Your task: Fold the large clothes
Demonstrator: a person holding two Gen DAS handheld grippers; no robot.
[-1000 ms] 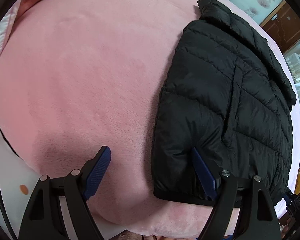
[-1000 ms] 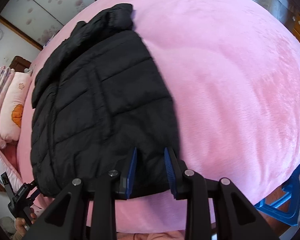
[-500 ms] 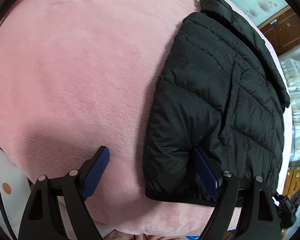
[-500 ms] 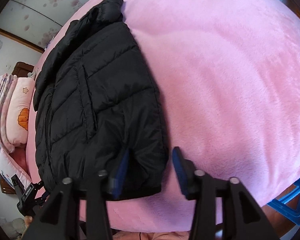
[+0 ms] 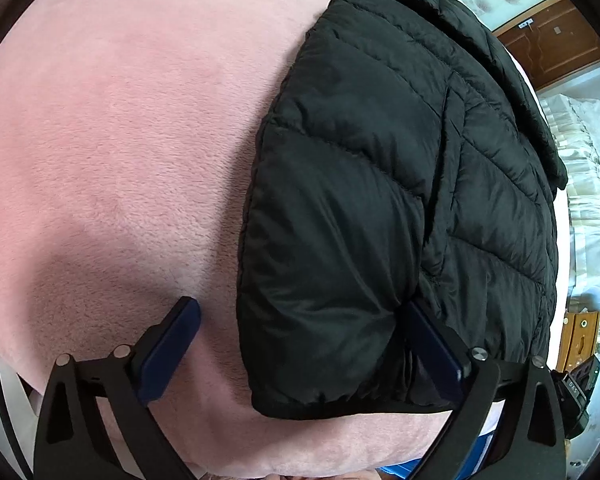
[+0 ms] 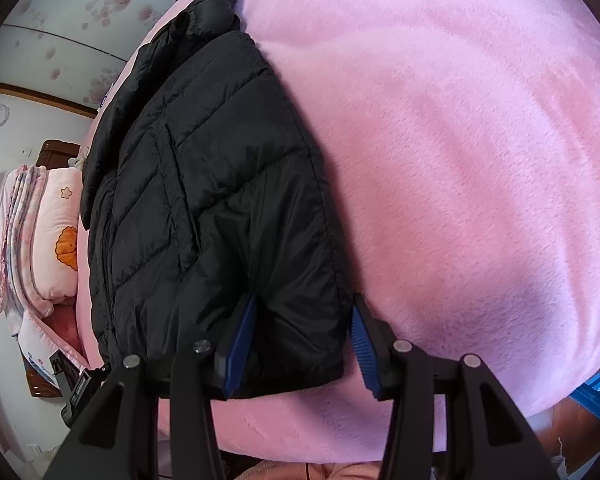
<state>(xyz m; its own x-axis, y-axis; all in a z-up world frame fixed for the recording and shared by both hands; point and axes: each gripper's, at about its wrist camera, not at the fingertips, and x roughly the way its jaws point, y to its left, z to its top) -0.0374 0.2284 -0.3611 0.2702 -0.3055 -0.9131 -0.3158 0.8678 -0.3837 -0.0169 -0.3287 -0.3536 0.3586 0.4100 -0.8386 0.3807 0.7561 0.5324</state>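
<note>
Jacket (image 5: 380,200): black quilted puffer, folded lengthwise into a long narrow block, lying flat on the pink fleece blanket (image 5: 120,140). Collar end points away from me, hem end sits at the near edge of the bed, right in front of both grippers.

My left gripper (image 5: 300,344) is wide open. Its left pad sits on bare blanket just beside the jacket's left edge, and its right pad presses into the fabric near the hem, partly buried in the puff. The left corner of the hem lies between the two pads, not pinched.

My right gripper (image 6: 300,344) is also open, gap narrower than the left's. Its left pad is pushed into the jacket surface, its right pad sits at the jacket's right edge, touching or just off it, can't tell which. The right hem corner lies between them, nothing clamped.

From the right wrist view, stacked pink bedding and a pillow with an orange print (image 6: 60,240) lie beyond the jacket at far left. A blue frame (image 6: 596,392) shows at the lower right, off the bed. From the left wrist view, a wooden cabinet (image 5: 552,48) and white curtains (image 5: 588,200) stand past the far side.
</note>
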